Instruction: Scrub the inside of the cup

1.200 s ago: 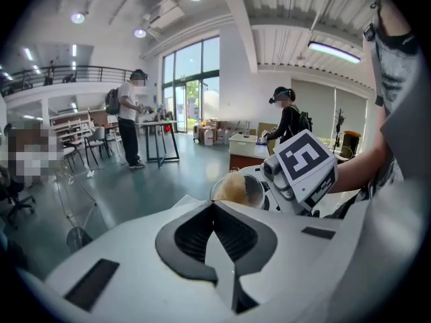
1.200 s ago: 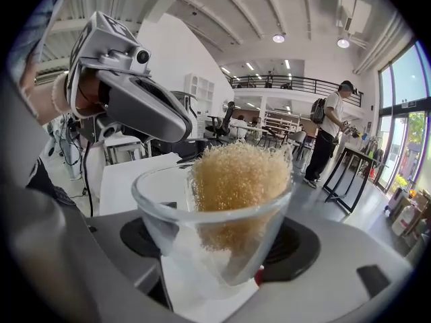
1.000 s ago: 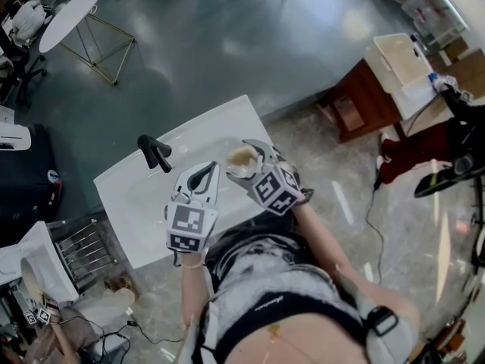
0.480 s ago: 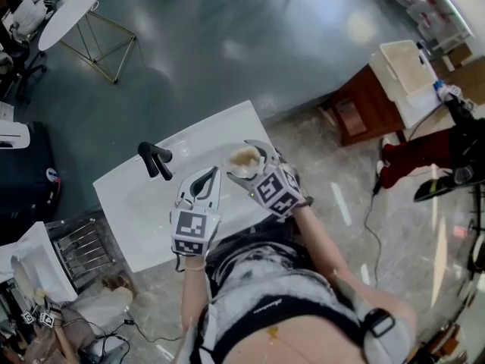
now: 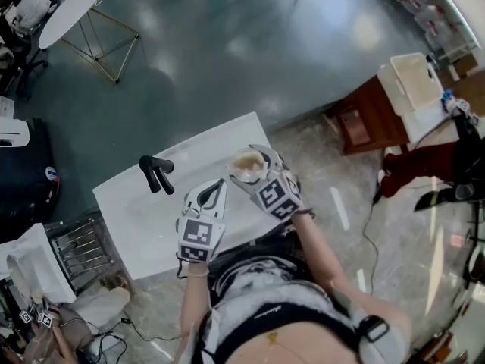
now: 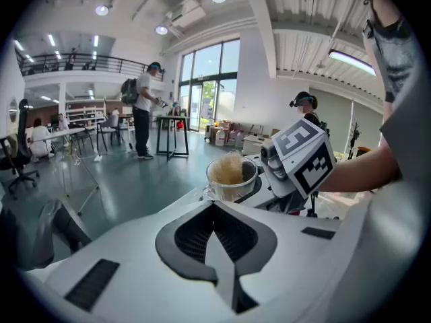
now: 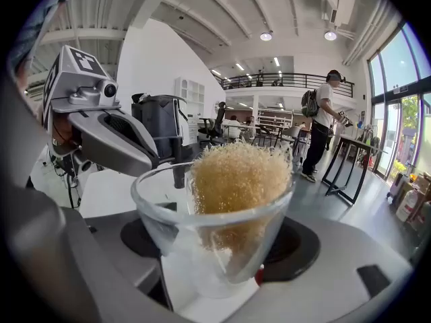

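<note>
My right gripper (image 5: 247, 165) is shut on a clear glass cup (image 7: 212, 234), its jaws standing wide around the cup's wall. A tan, bristly scrub pad (image 7: 239, 180) sits inside the cup and rises above the rim. In the head view the cup (image 5: 246, 162) hangs over the right part of the white basin (image 5: 132, 211). My left gripper (image 5: 215, 189) is just left of the cup and slightly nearer to me. Its jaws are shut with nothing between them, as the left gripper (image 6: 215, 207) view confirms. From there the cup (image 6: 231, 178) is a short way ahead.
A black faucet (image 5: 156, 174) stands on the basin's left part. Right of the basin is a wooden cabinet (image 5: 371, 101) holding a white tub. A wire rack (image 5: 76, 245) stands at the lower left and a round white table (image 5: 70, 14) at the far left. People stand in the background.
Both grippers have shifted a little over the basin and come lower. The cup with the pad stays in my right gripper, and my left jaws remain shut.
</note>
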The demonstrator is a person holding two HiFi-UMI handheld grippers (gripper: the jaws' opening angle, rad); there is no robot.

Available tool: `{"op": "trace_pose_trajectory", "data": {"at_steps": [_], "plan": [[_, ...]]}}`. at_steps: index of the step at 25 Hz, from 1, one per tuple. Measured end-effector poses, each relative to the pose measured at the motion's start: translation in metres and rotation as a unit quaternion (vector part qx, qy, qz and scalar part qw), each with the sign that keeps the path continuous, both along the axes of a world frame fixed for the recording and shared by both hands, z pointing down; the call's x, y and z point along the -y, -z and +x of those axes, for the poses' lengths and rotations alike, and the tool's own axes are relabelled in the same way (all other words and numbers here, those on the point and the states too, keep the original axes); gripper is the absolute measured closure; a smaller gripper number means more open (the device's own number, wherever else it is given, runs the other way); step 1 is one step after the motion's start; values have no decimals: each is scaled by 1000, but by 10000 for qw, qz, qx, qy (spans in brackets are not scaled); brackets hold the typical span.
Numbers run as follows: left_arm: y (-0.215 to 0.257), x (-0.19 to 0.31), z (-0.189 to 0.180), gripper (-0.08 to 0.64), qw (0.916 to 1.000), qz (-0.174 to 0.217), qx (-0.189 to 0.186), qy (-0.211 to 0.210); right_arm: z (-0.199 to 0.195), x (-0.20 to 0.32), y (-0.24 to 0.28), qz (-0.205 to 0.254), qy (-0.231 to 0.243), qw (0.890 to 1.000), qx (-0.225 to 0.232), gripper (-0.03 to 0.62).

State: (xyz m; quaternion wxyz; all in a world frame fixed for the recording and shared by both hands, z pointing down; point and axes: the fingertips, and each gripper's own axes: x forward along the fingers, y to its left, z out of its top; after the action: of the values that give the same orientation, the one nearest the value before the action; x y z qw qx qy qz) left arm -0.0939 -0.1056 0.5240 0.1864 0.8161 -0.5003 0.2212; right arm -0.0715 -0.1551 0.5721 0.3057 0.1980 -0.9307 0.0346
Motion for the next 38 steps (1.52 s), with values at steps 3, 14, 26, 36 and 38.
{"op": "trace_pose_trajectory", "data": {"at_steps": [3,14,26,36,38], "plan": [[-5,5,-1,560,9999,-92,-50,15,-1,10,-6,-33,-32,10000,-29,192],[-27,15,14,560,9987,-422,-277,-100,-4,42,-32,-147,-72,9999,-31,192],[-51,14,18,560,9964,-737,-359,-215,-16,73,-62,-281,-246,9992,144,193],[-64,13,24,560,9947,-878,-446,-300,-26,88,-85,-153,-177,9997,48,192],[-67,11,25,560,9942,-917,-459,-338,-29,90,-86,-127,-167,9998,57,192]]}}
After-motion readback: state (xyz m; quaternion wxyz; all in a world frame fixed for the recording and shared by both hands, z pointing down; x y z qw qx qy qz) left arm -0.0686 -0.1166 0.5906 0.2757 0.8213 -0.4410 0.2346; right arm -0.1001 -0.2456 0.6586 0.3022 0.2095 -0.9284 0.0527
